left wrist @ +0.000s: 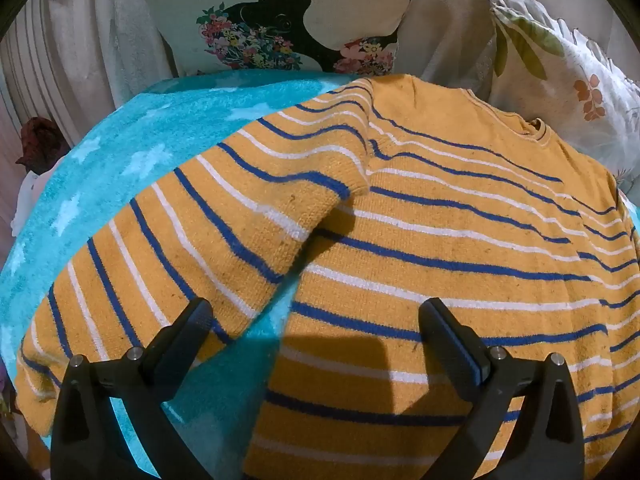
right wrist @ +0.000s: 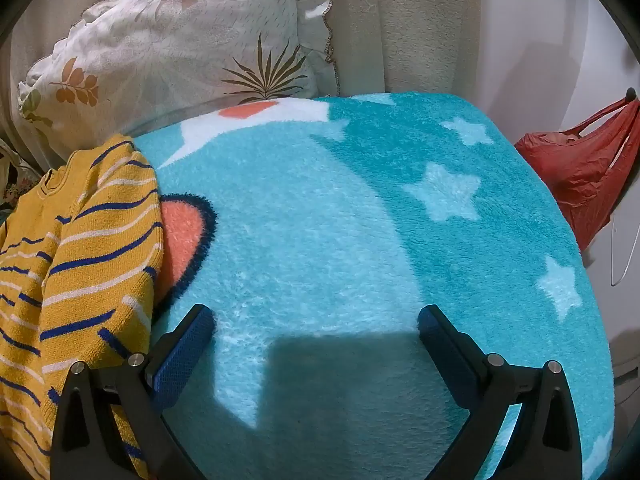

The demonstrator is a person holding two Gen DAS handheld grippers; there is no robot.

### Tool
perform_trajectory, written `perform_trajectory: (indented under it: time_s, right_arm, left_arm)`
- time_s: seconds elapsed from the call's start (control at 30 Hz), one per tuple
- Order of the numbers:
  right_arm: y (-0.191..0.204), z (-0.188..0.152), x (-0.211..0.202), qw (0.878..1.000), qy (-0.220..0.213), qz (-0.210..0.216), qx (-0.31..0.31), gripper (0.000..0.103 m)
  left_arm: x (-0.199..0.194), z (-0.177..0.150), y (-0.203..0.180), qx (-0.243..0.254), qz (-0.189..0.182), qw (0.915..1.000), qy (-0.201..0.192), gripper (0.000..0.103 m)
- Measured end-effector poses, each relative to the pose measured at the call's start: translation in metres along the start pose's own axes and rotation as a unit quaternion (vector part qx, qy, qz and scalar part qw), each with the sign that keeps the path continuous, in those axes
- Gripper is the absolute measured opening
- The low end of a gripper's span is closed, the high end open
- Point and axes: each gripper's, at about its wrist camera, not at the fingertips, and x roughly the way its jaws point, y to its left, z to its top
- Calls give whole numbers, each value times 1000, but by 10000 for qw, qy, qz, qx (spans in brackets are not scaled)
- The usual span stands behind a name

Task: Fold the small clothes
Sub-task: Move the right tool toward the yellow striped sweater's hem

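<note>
A small yellow sweater [left wrist: 420, 240] with blue and white stripes lies flat on a turquoise star-pattern blanket [left wrist: 120, 168]. Its left sleeve [left wrist: 192, 248] spreads out toward the lower left. My left gripper [left wrist: 316, 320] is open and empty, hovering over the sweater's lower body near the armpit. In the right wrist view the sweater [right wrist: 80, 248] lies at the left edge with its right sleeve folded in over the body. My right gripper [right wrist: 316, 324] is open and empty over the bare blanket [right wrist: 340, 220], to the right of the sweater.
A floral pillow [right wrist: 168, 48] and a cushion with a black chameleon print [left wrist: 272, 24] lean at the back against a pale sofa. A red plastic bag [right wrist: 588, 168] hangs off the blanket's right side.
</note>
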Motion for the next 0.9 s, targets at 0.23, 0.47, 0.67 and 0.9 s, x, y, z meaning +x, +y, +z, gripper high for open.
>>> perform_trajectory:
  time_s: [0.23, 0.47, 0.67, 0.9]
  right_arm:
    - [0, 3, 0, 10000, 1, -12, 62, 103]
    - [-1, 2, 0, 9997, 190, -2, 154, 103]
    - [-1, 0, 0, 9998, 124, -25, 178, 103]
    - [-9, -4, -14, 9991, -90, -92, 402, 98]
  left_arm:
    - [0, 0, 0, -5, -3, 10000, 3, 103]
    - [0, 0, 0, 0, 3, 10000, 5, 103]
    - [3, 2, -2, 8, 13, 10000, 10, 103]
    - [4, 3, -1, -1, 2, 10000, 12, 103]
